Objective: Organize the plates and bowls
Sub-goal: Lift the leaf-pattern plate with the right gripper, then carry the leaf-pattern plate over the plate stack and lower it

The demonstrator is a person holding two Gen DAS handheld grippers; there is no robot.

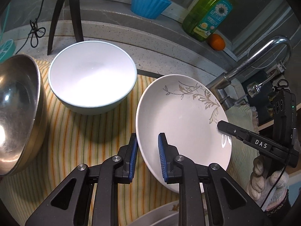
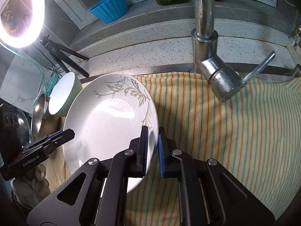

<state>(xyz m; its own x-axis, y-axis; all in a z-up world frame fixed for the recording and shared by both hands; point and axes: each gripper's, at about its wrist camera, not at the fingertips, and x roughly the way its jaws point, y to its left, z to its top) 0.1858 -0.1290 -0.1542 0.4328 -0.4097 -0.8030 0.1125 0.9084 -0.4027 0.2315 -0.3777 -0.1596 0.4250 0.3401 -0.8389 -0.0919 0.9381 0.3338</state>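
Fingers of the left gripper (image 1: 147,146) straddle the near-left rim of the plate (image 1: 180,120): one blue pad (image 1: 162,150) sits inside the dish, the other outside and under the rim. Gap looks a bit wider than the rim; can't tell whether the pads actually bite.

Right gripper (image 2: 152,146) fingers straddle the opposite rim, inner pad against the plate face, outer pad (image 2: 161,154) just off the back edge. Narrow gap, partly open; firm contact can't be confirmed. In the left wrist view the right gripper (image 1: 219,125) shows as a black finger lying across the plate's right rim, held by a gloved hand (image 1: 267,179).

Plate is white with a grey leaf pattern, tilted, raised above the striped cloth (image 1: 84,143) between the two grippers. It looks lifted rather than resting, but the underside is hidden.

White bowl (image 1: 92,75) stands upright on the cloth, left of and behind the plate, apart from it. Steel bowl (image 1: 18,113) is tipped on its side at far left, near the white bowl; contact unclear.

Another plate edge (image 1: 158,214) shows at the bottom, beneath the left gripper.

Tap (image 2: 205,37) rises behind the cloth, right of the plate. On the ledge behind: blue cup (image 1: 148,3), green soap bottle (image 1: 210,13), orange (image 1: 217,41). Ring light (image 2: 20,13) on a tripod (image 2: 64,58) at back left.
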